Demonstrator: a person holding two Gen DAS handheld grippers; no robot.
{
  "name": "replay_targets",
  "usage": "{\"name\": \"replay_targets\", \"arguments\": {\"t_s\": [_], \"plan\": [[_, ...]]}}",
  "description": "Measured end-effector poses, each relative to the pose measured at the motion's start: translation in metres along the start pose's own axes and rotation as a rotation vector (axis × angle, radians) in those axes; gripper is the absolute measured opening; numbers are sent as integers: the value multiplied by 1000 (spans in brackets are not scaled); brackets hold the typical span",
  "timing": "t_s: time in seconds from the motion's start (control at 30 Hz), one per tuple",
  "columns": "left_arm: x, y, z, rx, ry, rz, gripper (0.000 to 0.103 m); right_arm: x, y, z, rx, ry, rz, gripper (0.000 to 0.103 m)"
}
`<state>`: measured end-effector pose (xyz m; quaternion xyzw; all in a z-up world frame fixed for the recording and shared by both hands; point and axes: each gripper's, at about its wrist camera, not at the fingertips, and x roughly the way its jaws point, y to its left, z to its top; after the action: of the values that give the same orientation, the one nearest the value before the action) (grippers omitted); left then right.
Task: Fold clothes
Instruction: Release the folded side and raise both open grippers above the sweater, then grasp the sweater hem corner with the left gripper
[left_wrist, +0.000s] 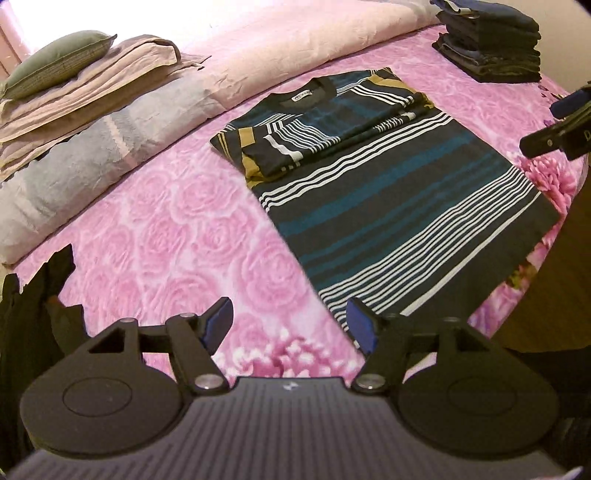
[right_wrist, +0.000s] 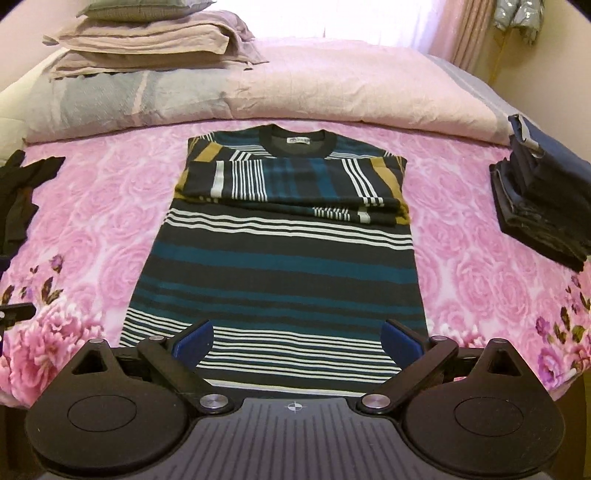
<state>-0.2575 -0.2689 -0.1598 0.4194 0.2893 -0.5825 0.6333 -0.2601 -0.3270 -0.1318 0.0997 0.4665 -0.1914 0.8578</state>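
The striped sweater (right_wrist: 280, 254) lies flat on the pink rose bedspread (right_wrist: 461, 258), collar toward 12 o'clock in the right wrist view, with both sleeves folded across the chest. The right gripper (right_wrist: 297, 341) is over the hem at 6 o'clock — its jaws stand wide apart and hold nothing. The left gripper (left_wrist: 290, 325) is beside the hem's corner, also wide open and empty. A stack of dark folded clothes (right_wrist: 546, 206) sits at 3 o'clock, and a crumpled black garment (right_wrist: 22, 192) at 9 o'clock. Folded bedding with a pillow (right_wrist: 147, 44) lies at 11 o'clock.
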Motion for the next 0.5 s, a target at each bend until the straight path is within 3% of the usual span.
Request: {"name": "replay_targets", "arguments": {"t_s": [0.2,0.33,0.5], "plan": [[-7,-7,-3,25,-18,2,64,-11,-3,-8,17,-10,-14,99],[-7,-22,-9,118,-48,14,65,-21,-4,-18,63,-18,-70,99],[9,-64,-48,408,-52,15,64,-26,4,-40,-58,2,-85,99]]}}
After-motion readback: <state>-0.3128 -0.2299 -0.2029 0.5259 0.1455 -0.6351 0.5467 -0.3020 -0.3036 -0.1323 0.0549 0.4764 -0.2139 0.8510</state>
